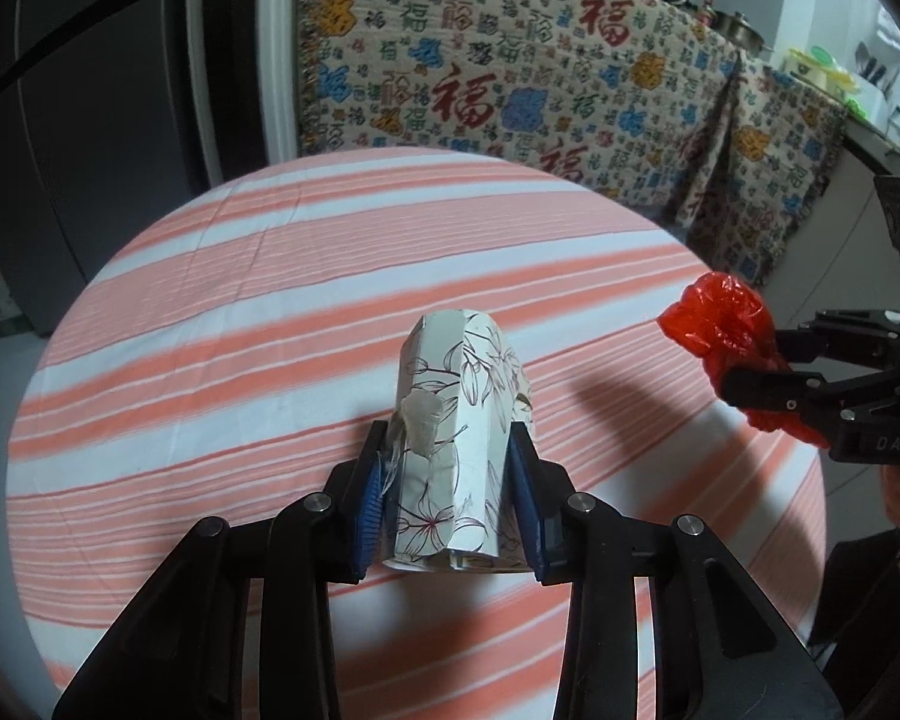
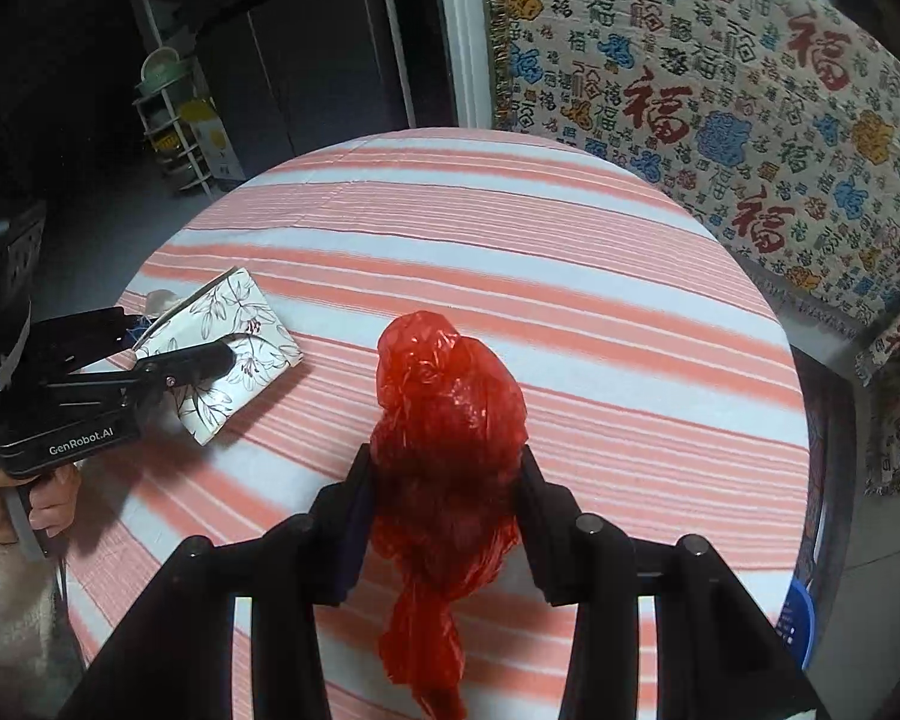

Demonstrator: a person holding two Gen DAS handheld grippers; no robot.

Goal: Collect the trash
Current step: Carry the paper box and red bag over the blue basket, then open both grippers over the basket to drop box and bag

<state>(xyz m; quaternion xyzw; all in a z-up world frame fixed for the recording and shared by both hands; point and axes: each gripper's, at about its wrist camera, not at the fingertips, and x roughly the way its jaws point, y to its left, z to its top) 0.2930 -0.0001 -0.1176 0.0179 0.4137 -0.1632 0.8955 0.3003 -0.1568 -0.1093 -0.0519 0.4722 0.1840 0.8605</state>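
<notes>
A crushed paper cup [image 1: 459,444], white with a line-drawn flower print, sits squeezed between the fingers [image 1: 525,492] of the left gripper [image 1: 450,480]; their blue pads press on its two sides, its mouth points back toward the camera and its base sticks out forward past the fingertips. It is held clear above the surface [image 1: 210,312], a round table under a cloth of pink and white stripes. In the right wrist view the same cup shows at the left, its side dented where a black finger crosses it. A crumpled red plastic bag [image 2: 450,420] is pinched between the fingers [image 2: 540,498] of the right gripper [image 2: 444,480]; the bulk of the bag bulges out ahead of them and a twisted tail hangs down below. It too is off the striped cloth. The two grippers are well apart, side by side over the table. The left gripper's body reads "GenRobot.AI" in white letters; on the right gripper only "DAS" can be made out. Behind the table hangs a beige blanket [image 1: 510,78] printed all over with the Chinese character 福 in red, blue, black and yellow. A hand [image 2: 54,498] grips the left handle.
</notes>
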